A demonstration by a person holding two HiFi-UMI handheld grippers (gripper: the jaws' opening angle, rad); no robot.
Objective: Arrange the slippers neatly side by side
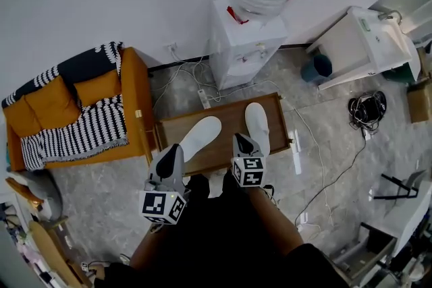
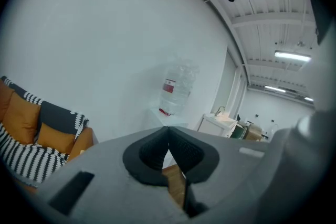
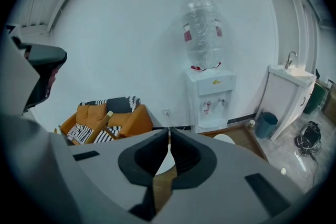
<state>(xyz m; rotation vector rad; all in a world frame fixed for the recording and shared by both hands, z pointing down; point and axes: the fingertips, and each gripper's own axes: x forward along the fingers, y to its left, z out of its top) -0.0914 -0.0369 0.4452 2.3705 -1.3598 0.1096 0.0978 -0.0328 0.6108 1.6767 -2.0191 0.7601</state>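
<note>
Left hand-held gripper [image 2: 168, 132] & right hand-held gripper [image 3: 169, 132]: jaws closed, empty. Left slipper [image 1: 200, 137] skewed; pivot heel till parallel w/ right slipper [image 1: 257, 126].

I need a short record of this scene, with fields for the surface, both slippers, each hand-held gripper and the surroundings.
surface: low wooden table on a grey floor
left slipper: white, lying on the table at a slant
right slipper: white, lying nearly straight, apart from the other
arrangement: not parallel, not yet neatly side by side
left hand-held gripper: jaws together, nothing between them
right hand-held gripper: jaws together, nothing between them
surroundings: water dispenser behind the table, orange sofa to the left
</note>
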